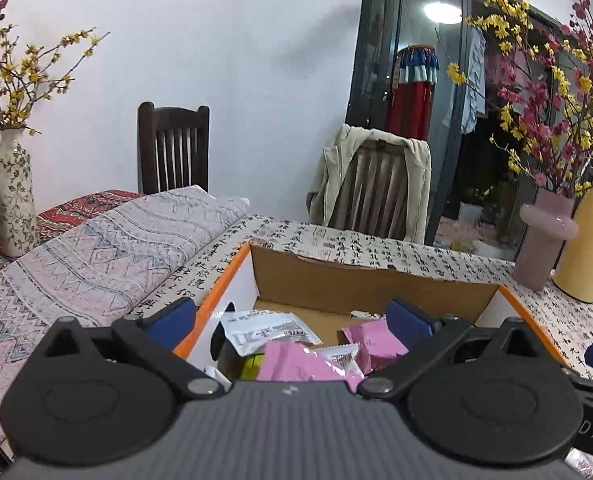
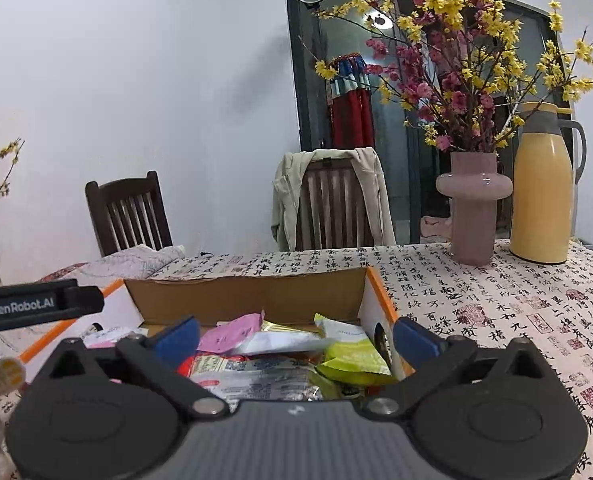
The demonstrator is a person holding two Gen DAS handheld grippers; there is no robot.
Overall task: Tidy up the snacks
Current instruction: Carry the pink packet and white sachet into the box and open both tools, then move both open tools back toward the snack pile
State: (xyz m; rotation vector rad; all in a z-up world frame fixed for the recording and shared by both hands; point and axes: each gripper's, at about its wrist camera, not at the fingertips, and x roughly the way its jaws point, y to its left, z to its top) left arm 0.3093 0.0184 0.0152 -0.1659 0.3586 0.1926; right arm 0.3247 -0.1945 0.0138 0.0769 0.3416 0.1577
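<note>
So both hand-held grippers, left [image 1: 290,318] and right [image 2: 296,332], hung wide open and empty over the cardboard box [image 1: 376,280] on the bench [image 2: 496,304]. Snack packets [image 2: 256,376] lay piled inside, their near ends hidden behind the gripper bodies.

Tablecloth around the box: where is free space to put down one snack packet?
Bare tablecloth lies right of the cardboard box, in front of the pink vase and yellow thermos. A narrower strip runs behind the box, toward the chairs. Inside the box it is crowded with snack packets. Left, the folded cloth takes the room.
</note>
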